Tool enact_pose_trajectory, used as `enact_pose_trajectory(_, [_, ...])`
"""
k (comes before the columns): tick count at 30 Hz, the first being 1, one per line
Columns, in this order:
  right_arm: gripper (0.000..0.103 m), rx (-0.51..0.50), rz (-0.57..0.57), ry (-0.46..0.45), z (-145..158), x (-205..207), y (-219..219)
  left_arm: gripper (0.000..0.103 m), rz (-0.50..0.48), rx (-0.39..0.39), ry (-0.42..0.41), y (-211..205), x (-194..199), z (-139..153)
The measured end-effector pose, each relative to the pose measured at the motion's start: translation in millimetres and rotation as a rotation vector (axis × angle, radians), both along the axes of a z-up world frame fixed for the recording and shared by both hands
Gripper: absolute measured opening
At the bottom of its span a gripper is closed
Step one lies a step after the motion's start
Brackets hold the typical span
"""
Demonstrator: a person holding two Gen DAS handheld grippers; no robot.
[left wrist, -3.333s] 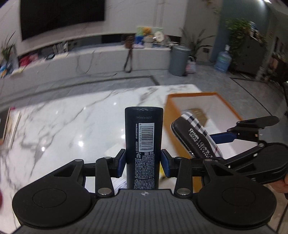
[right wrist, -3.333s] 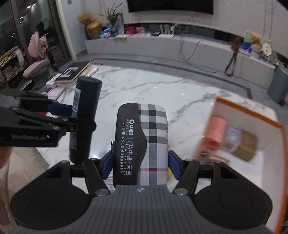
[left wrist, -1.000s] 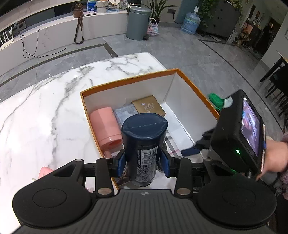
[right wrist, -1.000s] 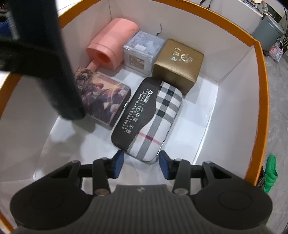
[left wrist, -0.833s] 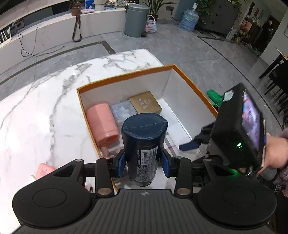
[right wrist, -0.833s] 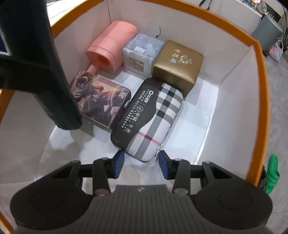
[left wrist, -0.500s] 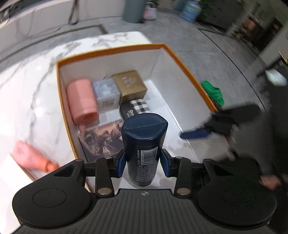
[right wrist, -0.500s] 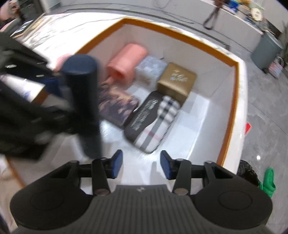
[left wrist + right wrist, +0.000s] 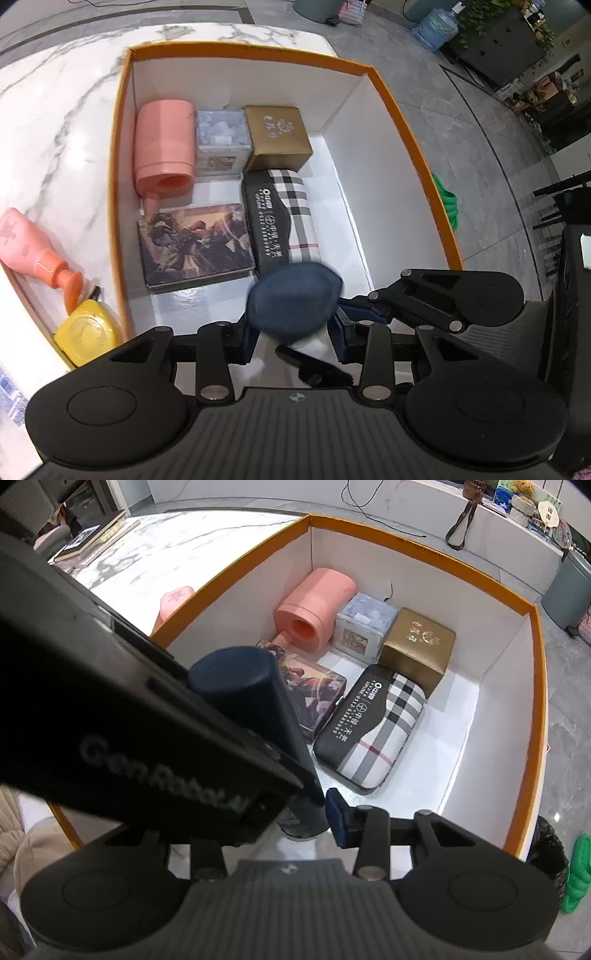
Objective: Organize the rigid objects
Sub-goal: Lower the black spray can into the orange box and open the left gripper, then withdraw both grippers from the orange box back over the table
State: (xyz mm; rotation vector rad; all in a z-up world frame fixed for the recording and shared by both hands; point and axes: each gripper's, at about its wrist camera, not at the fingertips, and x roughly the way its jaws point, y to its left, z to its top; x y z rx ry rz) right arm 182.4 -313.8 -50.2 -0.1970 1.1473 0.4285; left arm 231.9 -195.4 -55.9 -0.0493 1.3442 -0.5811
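Your left gripper (image 9: 293,338) clamps dark blue can (image 9: 293,302) upright, low over near end of orange box (image 9: 417,140), beside plaid case (image 9: 282,218): last free floor. Right gripper (image 9: 291,821) just narrowed, holds nothing, alongside can.

Black grippers, blue-padded fingers (image 9: 338,818)

The table (image 9: 55,122) is polished white marble with grey veins, glossy enough to throw back the light, while the box (image 9: 413,147) looks like smooth matt card, white inside with an orange rim. Inside it, the gold case (image 9: 277,136) has a soft satin sheen, the checked case (image 9: 291,218) looks like woven cloth, and the pink cup (image 9: 166,144) is matt plastic.
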Motion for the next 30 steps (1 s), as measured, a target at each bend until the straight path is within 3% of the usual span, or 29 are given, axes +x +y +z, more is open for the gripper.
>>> enact_pose_trajectory(2, [0.038, -0.011, 0.008, 0.001, -2.0, 2.6, 0.1, 0.047, -0.012, -0.011, -0.019, 5.4, 0.1, 6.9])
enact_pose_trajectory(5, [0.037, -0.038, 0.026, -0.008, -4.0, 2.7, 1.4, 0.060, -0.026, 0.001, -0.103, 13.8, -1.9, 23.9])
enact_pose_trajectory(8, [0.037, -0.057, 0.073, -0.031, -4.3, 0.0, 7.9, 0.060, -0.015, 0.017, -0.213, 26.2, -3.8, 41.4])
enact_pose_trajectory(11, [0.036, -0.093, 0.140, -0.012, -8.8, -2.9, 21.0, 0.060, 0.018, 0.006, -0.247, 39.8, -3.1, 50.3])
enact_pose_trajectory(13, [0.037, -0.141, 0.212, -0.012, -12.2, -7.5, 31.4, 0.060, 0.025, 0.008, -0.261, 46.2, -2.9, 52.7])
enact_pose_trajectory(18, [0.037, -0.212, 0.257, 0.004, -13.6, -5.6, 39.9, 0.060, 0.034, 0.018, -0.259, 56.5, -4.3, 49.7])
enact_pose_trajectory(26, [0.036, -0.240, 0.390, 0.076, -15.4, 6.1, 40.5, 0.060, 0.071, 0.010, -0.242, 73.8, -3.6, 44.4])
enact_pose_trajectory(30, [0.035, -0.298, 0.454, 0.065, -16.4, 7.4, 48.0, 0.060, 0.074, 0.002, -0.252, 79.5, -5.5, 46.8])
